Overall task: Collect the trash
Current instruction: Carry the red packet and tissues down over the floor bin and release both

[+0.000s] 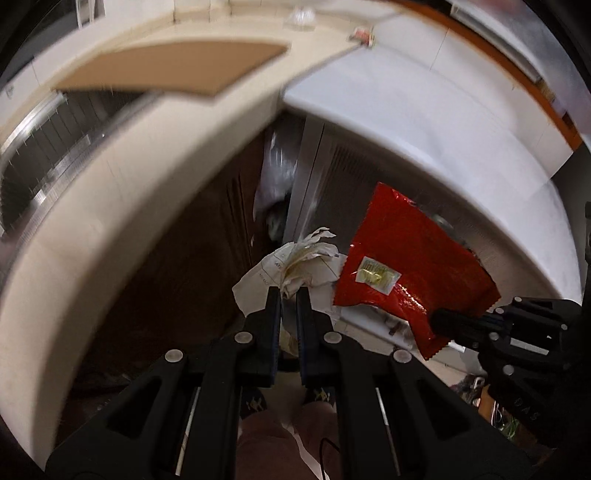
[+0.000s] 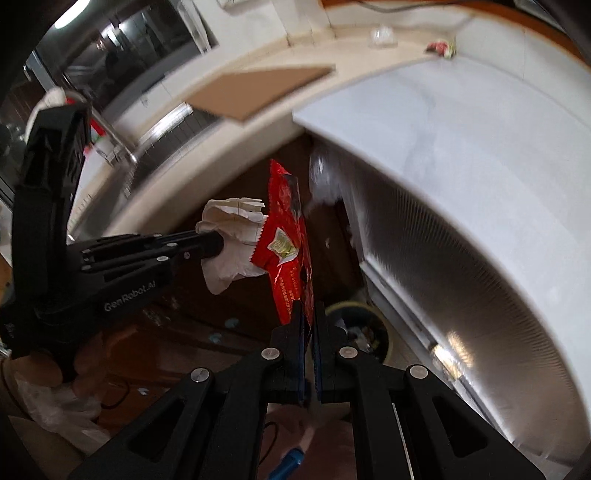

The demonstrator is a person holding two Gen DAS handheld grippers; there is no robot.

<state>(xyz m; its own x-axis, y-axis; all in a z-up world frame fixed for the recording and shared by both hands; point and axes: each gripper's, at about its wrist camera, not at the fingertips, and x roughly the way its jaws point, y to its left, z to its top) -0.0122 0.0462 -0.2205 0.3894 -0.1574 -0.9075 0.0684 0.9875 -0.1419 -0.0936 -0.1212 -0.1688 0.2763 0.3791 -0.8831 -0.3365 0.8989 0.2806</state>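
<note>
My left gripper (image 1: 289, 295) is shut on a crumpled white paper (image 1: 295, 269), held in the air below the counter edge. It also shows in the right wrist view (image 2: 218, 242), with the paper (image 2: 232, 258) at its tips. My right gripper (image 2: 310, 314) is shut on a red snack wrapper (image 2: 288, 251), held up beside the paper. In the left wrist view the wrapper (image 1: 406, 266) hangs to the right of the paper, with the right gripper (image 1: 443, 325) pinching its lower corner. A dark trash bin (image 2: 369, 332) with a yellowish rim stands on the floor below the right gripper.
A beige countertop (image 1: 110, 206) curves across the left, with a brown cardboard sheet (image 1: 173, 66) on it and a metal sink (image 1: 40, 147) beside it. A white appliance top (image 2: 461, 147) is on the right. More small trash (image 2: 441, 48) and a clear plastic piece (image 2: 384, 35) lie far back on the counter.
</note>
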